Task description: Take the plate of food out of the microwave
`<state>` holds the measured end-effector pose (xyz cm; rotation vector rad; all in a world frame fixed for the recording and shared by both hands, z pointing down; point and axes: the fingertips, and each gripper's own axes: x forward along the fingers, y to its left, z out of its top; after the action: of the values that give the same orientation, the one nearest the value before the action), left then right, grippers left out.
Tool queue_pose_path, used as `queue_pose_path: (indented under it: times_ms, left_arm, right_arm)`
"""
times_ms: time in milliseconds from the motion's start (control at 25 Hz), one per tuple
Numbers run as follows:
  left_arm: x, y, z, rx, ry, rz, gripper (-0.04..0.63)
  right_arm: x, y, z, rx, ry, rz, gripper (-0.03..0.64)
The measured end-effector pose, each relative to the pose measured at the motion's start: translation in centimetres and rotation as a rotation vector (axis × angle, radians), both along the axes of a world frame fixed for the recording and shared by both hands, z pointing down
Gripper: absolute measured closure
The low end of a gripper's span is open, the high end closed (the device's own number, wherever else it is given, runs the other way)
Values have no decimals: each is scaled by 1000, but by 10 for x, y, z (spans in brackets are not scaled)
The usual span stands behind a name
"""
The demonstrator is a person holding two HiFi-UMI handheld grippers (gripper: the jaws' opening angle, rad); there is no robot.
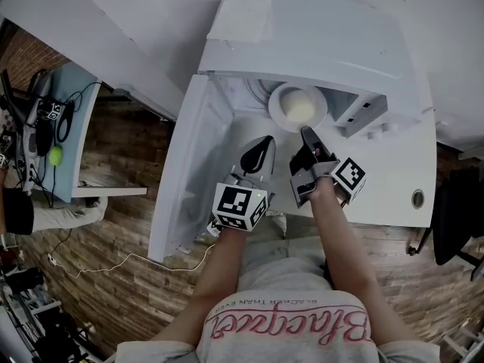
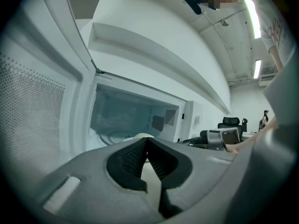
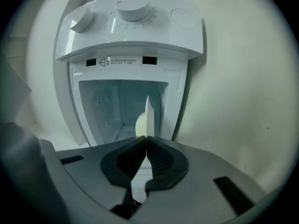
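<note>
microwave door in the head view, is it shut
No, the door stands swung wide open at the left of the microwave cavity.

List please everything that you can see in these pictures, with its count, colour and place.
microwave: one, white, on the white counter, door open to the left
plate: one, white, at the microwave's mouth
food: one, pale, round, on the plate
knobs: two, white, on the microwave's panel
desk: one, pale blue, far left
ball: one, yellow-green, on the desk
chair: one, black, right edge
floor: brown wood, below
left gripper: one, grey, jaws shut, just before the plate
right gripper: one, grey, jaws shut on the plate's rim
</note>
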<state>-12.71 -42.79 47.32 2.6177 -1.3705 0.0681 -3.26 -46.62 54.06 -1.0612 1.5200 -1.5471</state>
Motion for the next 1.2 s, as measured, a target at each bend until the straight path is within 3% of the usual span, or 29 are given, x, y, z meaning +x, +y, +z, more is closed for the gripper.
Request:
queue_pose_path:
  times_ms: [880,1200]
  left_arm:
    - [-2,5,-7,10,3,-21,589]
    - [-4,8,-5,11,-5,-24,589]
  right_arm:
    - [2,10,-9,47,-12,-22,597]
    - [4,13,-15,106,-36,-18,597]
